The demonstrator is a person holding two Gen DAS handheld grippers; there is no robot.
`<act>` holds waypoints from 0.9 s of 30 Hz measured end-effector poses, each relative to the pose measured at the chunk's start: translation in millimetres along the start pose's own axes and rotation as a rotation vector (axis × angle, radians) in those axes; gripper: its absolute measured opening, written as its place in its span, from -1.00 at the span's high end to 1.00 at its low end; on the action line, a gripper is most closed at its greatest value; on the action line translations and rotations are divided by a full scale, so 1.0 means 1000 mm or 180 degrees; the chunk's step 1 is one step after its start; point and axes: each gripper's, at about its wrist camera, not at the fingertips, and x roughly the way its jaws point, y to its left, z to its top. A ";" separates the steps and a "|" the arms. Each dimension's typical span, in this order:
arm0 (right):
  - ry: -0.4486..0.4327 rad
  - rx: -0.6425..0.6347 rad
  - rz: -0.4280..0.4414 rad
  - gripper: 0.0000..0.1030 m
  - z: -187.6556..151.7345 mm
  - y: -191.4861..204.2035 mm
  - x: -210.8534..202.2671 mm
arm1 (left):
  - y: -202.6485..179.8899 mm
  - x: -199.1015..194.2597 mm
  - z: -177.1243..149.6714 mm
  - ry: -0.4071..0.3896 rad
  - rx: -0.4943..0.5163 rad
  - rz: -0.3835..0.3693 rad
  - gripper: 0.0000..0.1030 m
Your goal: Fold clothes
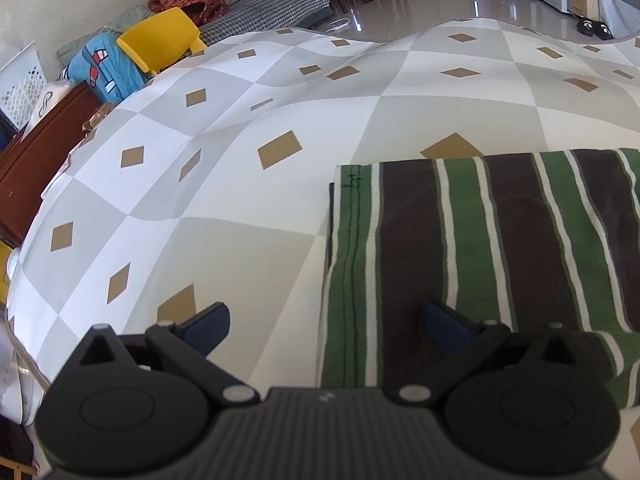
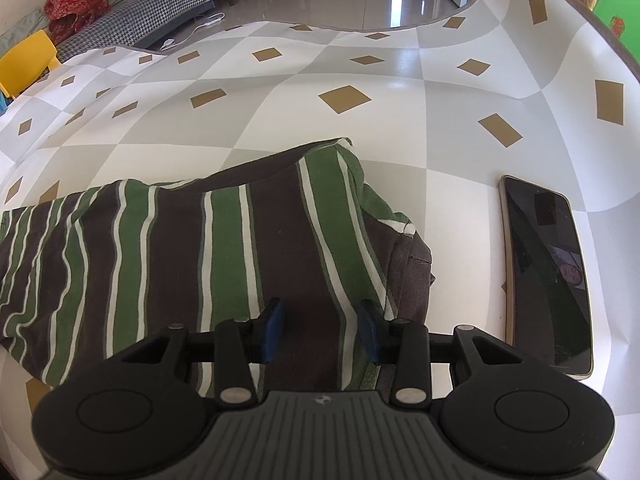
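The brown, green and white striped knit garment (image 1: 480,248) lies folded flat on the tabletop (image 1: 224,208), which is covered by a grey and white chequered cloth with tan diamonds. In the left wrist view the garment's left edge is a straight green hem with dark stitching, and its near and right parts run out of the picture or under the tool body, so its full outline cannot be made out. In the right wrist view the same garment (image 2: 224,248) ends at the right in a rumpled corner where a grey ribbed band shows; how many layers lie beneath is hidden.

The left tool (image 1: 326,328) stands wide apart over the garment's left hem, one blue pad above the bare cloth and the other above the stripes, with nothing gripped. The right tool (image 2: 318,330) is at a middling width above a brown stripe near the garment's right end; its pads flank the fabric, but whether they press on it is hard to tell.

Just right of the garment lies a dark flat smartphone (image 2: 548,272), screen up. Beyond the garment, past the far tabletop edge, a yellow plastic chair (image 1: 160,38) and a houndstooth-covered sofa (image 1: 264,6) appear, small and distorted.
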 end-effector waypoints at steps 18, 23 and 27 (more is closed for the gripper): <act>0.0018 -0.0066 -0.0183 0.19 0.000 0.014 0.001 | 0.019 0.003 -0.010 0.0118 -0.0443 -0.0186 -1.00; 0.0016 -0.0044 -0.0220 0.18 -0.002 0.017 0.000 | 0.019 0.002 -0.010 0.0131 -0.0432 -0.0203 -1.00; 0.0008 -0.0030 -0.0245 0.18 -0.004 0.019 -0.001 | 0.017 0.001 -0.010 0.0124 -0.0369 -0.0167 -1.00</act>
